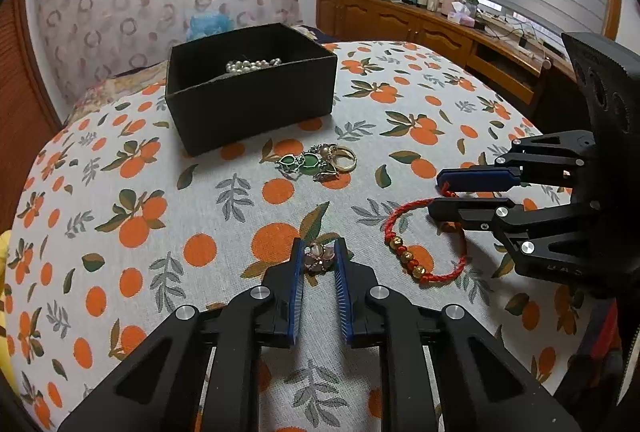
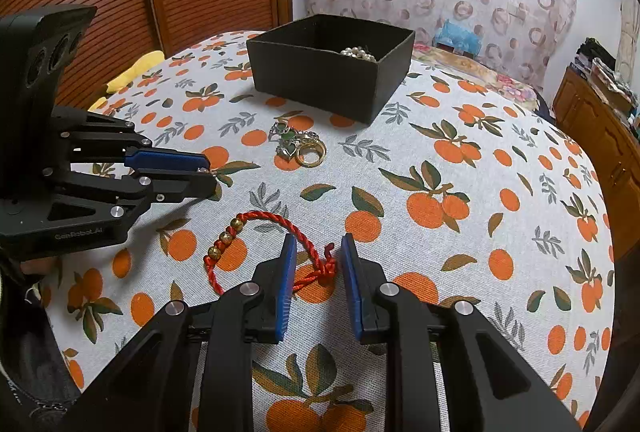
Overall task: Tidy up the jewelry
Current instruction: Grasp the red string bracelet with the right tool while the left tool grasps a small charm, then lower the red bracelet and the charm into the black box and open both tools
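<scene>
Now, I'm looking across the orange-print tablecloth (image 1: 224,200) and taking things from the biggest down. The black box (image 1: 252,92) is sitting at the far side of the table, open-topped, with a string of pearls (image 1: 253,65) already lying inside, so I'm reading the sorting as under way and not finished. Between the box and my two tools, a small heap of green pendants and gold rings (image 1: 320,162) is waiting, well apart from both claws. Closer in, the red cord bracelet (image 2: 276,252) is lying flat as a loop, its gold beads (image 2: 225,238) toward my left side and its knotted tail toward my right. My right gripper (image 2: 318,252) is standing spread, and that knotted tail is sitting right between its blue pads, with the left pad over the cord itself; the cord is crossing the gap rather than running along it, which I'm judging a fair line for a pinch. My left gripper (image 1: 319,252) is also spread, though narrowly, and it's straddling the little pinkish flower-shaped brooch (image 1: 319,257), which is resting on the cloth between the pads; I'm not seeing the pads touching it yet. So each piece is lying dead ahead of its own claw, and I'm thinking both need only to close, then carry forward toward the box.
</scene>
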Available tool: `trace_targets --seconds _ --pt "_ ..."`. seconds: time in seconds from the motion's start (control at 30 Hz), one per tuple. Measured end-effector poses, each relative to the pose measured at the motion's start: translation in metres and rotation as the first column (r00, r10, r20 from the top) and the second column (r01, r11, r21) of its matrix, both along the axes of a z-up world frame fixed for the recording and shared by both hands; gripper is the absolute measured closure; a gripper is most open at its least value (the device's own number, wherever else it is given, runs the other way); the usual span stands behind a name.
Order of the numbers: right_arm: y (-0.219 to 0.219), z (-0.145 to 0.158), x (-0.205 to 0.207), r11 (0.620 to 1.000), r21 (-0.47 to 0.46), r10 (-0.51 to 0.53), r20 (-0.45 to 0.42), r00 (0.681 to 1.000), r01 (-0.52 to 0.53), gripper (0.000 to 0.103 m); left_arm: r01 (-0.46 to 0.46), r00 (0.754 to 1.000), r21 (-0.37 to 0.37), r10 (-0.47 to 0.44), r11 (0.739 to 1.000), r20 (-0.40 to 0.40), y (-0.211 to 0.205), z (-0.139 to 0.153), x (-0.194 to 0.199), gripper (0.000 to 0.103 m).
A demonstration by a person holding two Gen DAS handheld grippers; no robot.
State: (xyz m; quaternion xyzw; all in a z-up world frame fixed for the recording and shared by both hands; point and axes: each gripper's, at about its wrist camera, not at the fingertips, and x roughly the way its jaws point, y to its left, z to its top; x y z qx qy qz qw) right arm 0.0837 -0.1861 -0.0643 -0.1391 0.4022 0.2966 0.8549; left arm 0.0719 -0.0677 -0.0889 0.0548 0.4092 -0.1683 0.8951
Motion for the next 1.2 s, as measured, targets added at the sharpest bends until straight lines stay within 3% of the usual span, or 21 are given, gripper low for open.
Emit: trace_targets --seconds 0.3,0.37,0.4,0.63,1.0,1.2 --pt "0.001 0.001 -0.001 1.0 -0.009 0.009 0.002 1.0 -0.009 0.078 -0.027 0.999 -0.04 0.029 0.999 0.04 0.011 0.014 -0.004 0.089" --pt "0.001 0.001 -0.004 1.0 -0.013 0.018 0.002 1.0 -0.018 0.092 -0.034 0.998 -0.047 0.036 0.998 0.053 0.016 0.021 -0.005 0.089" --pt "0.0 0.001 -0.004 1.0 -0.012 0.023 -0.003 1.0 -0.023 0.094 -0.036 0.998 -0.049 0.038 0.998 0.057 0.018 0.024 -0.004 0.089" --pt "0.003 0.007 -0.001 0.999 -0.029 0.037 0.005 0.999 -0.037 0.095 -0.041 0.992 -0.041 0.046 0.998 0.114 0.028 0.052 -0.001 0.089" --pt "0.01 0.064 0.012 0.999 -0.016 0.038 0.11 0.993 -0.036 0.095 -0.057 0.979 -0.027 0.061 0.998 0.196 0.046 0.106 0.002 0.089" --pt "0.015 0.089 0.023 1.0 0.004 0.028 0.148 0.989 -0.028 0.095 -0.082 0.979 -0.038 0.088 0.996 0.181 0.053 0.115 0.015 0.089"
